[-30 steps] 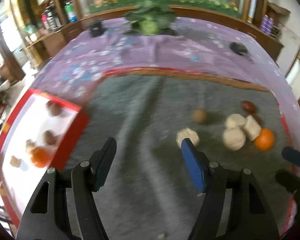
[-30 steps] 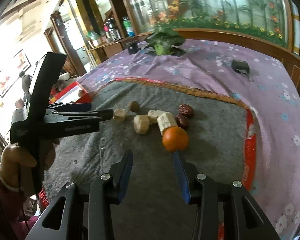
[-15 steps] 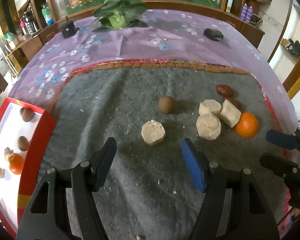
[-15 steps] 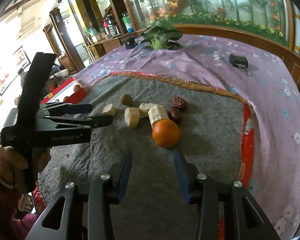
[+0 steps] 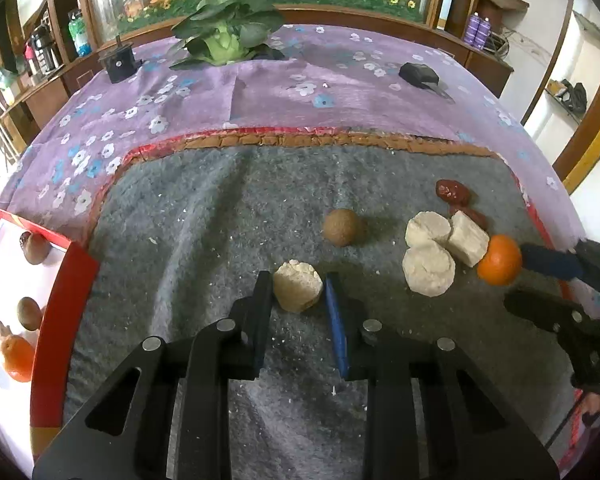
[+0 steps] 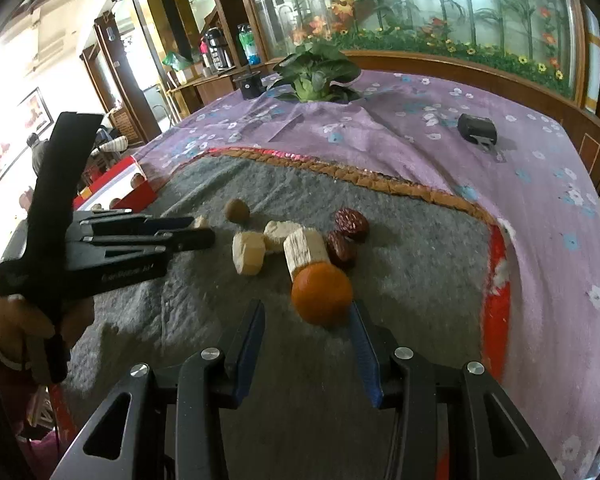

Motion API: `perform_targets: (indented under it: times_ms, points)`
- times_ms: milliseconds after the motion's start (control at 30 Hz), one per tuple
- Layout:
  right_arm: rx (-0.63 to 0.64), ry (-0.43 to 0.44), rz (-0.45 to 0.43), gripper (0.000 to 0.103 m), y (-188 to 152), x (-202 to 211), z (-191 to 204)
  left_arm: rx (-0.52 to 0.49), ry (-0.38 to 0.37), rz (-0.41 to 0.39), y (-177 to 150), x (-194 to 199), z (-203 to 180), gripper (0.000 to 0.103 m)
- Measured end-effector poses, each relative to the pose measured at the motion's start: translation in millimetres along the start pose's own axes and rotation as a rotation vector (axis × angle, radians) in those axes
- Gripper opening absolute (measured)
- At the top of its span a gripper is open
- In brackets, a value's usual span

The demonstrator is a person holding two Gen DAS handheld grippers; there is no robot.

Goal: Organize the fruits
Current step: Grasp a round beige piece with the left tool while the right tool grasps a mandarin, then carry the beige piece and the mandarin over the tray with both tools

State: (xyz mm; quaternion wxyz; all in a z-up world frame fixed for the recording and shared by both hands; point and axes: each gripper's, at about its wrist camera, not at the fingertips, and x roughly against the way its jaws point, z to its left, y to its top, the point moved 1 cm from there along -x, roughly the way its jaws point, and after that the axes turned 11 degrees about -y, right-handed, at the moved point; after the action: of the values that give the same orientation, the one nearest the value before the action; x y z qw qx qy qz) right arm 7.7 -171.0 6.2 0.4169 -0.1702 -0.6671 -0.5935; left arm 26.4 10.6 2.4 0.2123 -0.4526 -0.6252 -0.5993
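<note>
My left gripper [image 5: 298, 294] is shut on a pale round chunk [image 5: 298, 286] that rests on the grey mat [image 5: 204, 240]. A brown ball [image 5: 341, 227], three more pale chunks [image 5: 429, 270] and two red dates [image 5: 453, 193] lie further right. My right gripper [image 6: 308, 316] is open, its fingertips on either side of an orange [image 6: 321, 294]; the right finger touches it. The same orange [image 5: 499, 259] shows in the left wrist view beside the right gripper's fingers [image 5: 550, 261].
A red-rimmed white tray [image 5: 62, 312] at the left holds an orange, brown fruits and pale pieces. A cabbage [image 5: 224, 44], a black pot [image 5: 118, 65] and a black object [image 5: 419, 74] lie on the purple cloth behind. The mat's red edge [image 6: 496, 280] is at right.
My left gripper moved forward and closed its fingers on the pale chunk. My right gripper moved forward so that the orange sits at its fingertips.
</note>
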Motion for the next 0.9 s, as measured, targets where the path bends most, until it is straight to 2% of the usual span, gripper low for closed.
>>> perform_targets:
  times_ms: [167,233,300,600,900]
  points:
    - [0.051,-0.077,0.024,0.046,7.6,-14.9,3.9,0.01,-0.016,0.001,0.7,0.6,2.4,0.025]
    - [0.059,-0.085,0.045,0.039,5.0,-21.1,3.3,0.013,-0.013,0.001,0.4,1.2,2.5,0.025]
    - [0.058,-0.097,0.03,0.035,2.9,-20.6,2.7,0.016,-0.008,0.001,-0.1,2.2,1.9,0.025]
    - [0.01,-0.039,-0.029,0.034,-3.4,21.0,14.5,0.026,-0.003,-0.029,-7.0,28.0,4.0,0.025]
    - [0.073,0.053,-0.053,0.034,5.1,29.0,68.8,0.039,0.064,-0.077,-19.5,67.4,17.5,0.025]
